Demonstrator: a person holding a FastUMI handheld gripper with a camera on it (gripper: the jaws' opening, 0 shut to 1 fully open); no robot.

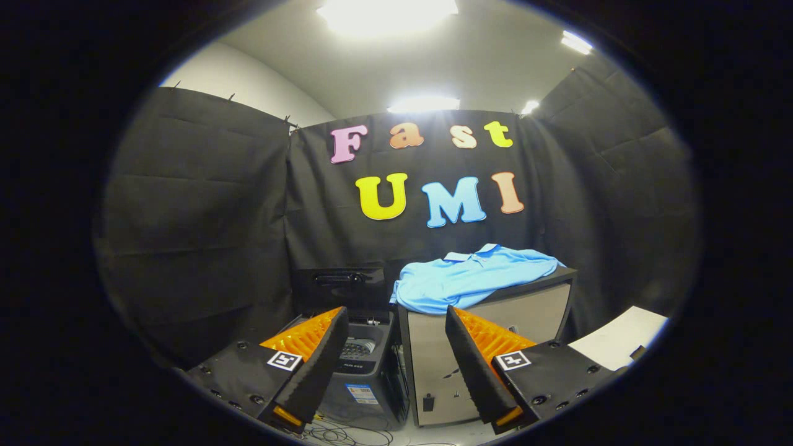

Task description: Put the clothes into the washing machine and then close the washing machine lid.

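The gripper [396, 353] is held with its two fingers spread wide apart and nothing between them, well short of the work area. The task's thing, a light blue soft cotton polo shirt [471, 279], lies crumpled on top of a beige box-shaped cabinet with a dark top edge [495, 328], beyond the fingers and slightly toward the right one; its collar faces the booth wall and one fold hangs over the cabinet's near left corner. Just beside the cabinet, on its left, stands a small dark grey top-loading washing machine [365, 371] with its black lid [339, 285] raised upright, so the tub is open for loading. The shirt is judged light, limp and non-fragile; it will sag and trail when lifted, and may snag on the cabinet edge. The recommended hold is a bunched fold near the middle of the garment, or the overhanging fold at the left corner, pinching several layers so the fabric does not slip out
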